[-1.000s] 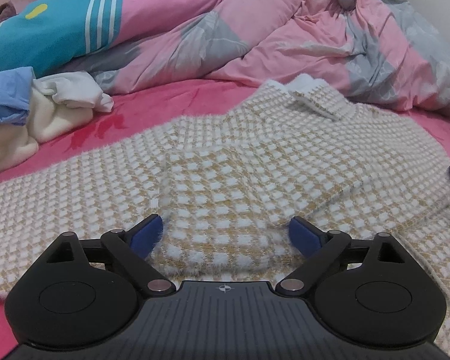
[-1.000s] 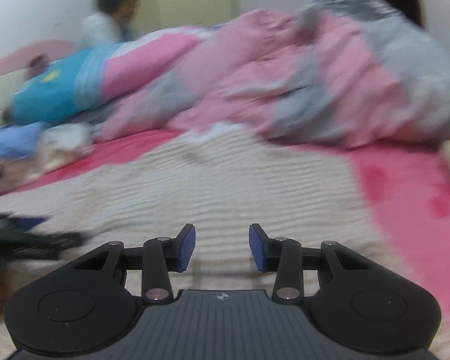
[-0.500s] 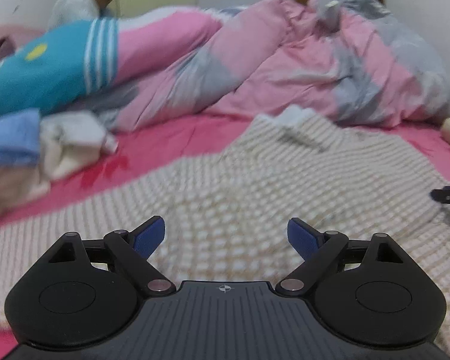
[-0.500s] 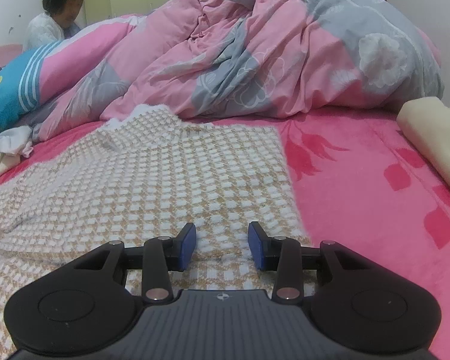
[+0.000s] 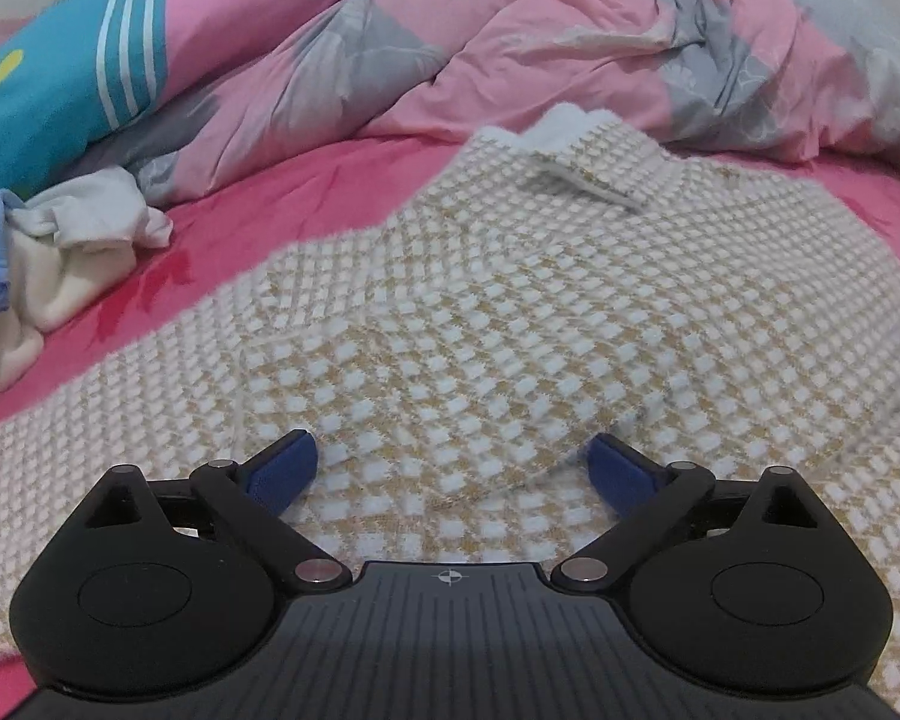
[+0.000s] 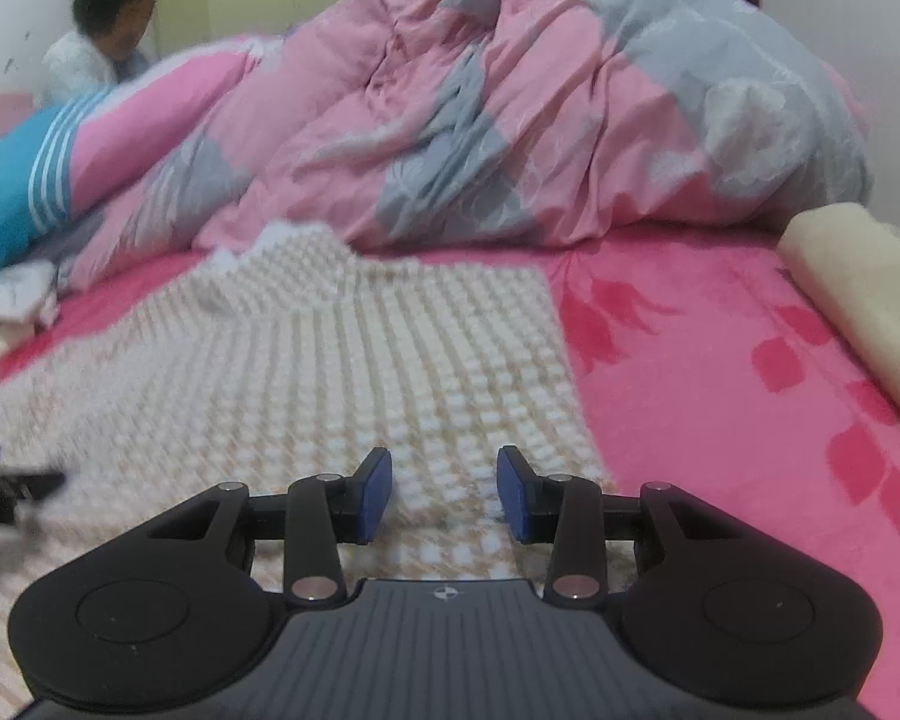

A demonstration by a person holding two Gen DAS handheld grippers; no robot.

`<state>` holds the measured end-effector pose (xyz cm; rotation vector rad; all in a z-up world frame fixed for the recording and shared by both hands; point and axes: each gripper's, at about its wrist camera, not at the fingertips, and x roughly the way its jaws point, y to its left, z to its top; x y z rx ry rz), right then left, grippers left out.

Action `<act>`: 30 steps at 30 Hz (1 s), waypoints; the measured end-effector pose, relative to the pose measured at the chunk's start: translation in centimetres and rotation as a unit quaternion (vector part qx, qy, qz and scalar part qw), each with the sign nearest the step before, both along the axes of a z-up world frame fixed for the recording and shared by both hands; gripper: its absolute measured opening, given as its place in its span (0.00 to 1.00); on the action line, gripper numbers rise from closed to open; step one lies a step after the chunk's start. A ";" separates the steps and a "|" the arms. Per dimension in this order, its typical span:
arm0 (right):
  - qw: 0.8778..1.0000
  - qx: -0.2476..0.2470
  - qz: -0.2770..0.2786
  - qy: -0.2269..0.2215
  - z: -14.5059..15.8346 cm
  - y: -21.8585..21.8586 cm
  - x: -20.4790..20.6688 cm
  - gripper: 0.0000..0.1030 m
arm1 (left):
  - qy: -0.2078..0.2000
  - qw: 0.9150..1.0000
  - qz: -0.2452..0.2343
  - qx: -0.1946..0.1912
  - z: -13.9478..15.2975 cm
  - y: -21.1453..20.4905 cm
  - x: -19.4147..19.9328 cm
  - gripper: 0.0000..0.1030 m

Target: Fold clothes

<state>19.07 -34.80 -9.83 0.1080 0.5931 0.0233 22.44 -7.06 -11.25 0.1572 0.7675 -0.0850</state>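
A knitted sweater (image 5: 510, 312) in a white and tan check lies spread on the pink bed sheet, collar toward the quilt. One sleeve is folded across its body, and the cuff end lies between the pads of my left gripper (image 5: 453, 468). Those jaws are opening wide and press on nothing. Over the sweater (image 6: 342, 384) near its right edge, my right gripper (image 6: 444, 492) stands part open, with only the knit below the gap. The left gripper (image 6: 6, 480) shows as a dark blur at the left edge of the right wrist view.
A crumpled pink and grey quilt (image 6: 510, 120) fills the back of the bed. A teal and pink pillow (image 5: 60, 72) and a pile of white and blue clothes (image 5: 42, 258) lie at the left. At the right edge is a cream folded cloth (image 6: 858, 300). A person (image 6: 102, 42) sits far back left.
The left gripper drew back from the sweater, then came in low over the folded sleeve again, jaws a little wider. The right gripper shifted slightly along the sweater's right edge, its gap unchanged.
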 end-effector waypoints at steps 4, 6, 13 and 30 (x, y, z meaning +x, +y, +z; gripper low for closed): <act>0.999 -0.016 0.031 -0.008 0.9 2.1 1.1 0.40 | 0.000 1.000 0.007 0.004 0.1 -0.3 -0.1 0.96; 0.999 -0.028 0.035 0.012 -0.1 2.8 2.4 0.40 | 0.001 1.000 0.010 0.005 0.2 -0.3 0.0 0.96; 0.998 -0.031 0.038 0.028 -2.2 2.5 3.2 0.41 | -0.004 1.000 0.010 0.008 0.1 -0.4 -0.3 0.96; 0.998 -0.030 0.054 0.028 0.2 5.6 0.6 0.41 | -0.009 1.000 0.008 0.012 0.1 -0.3 -0.4 0.97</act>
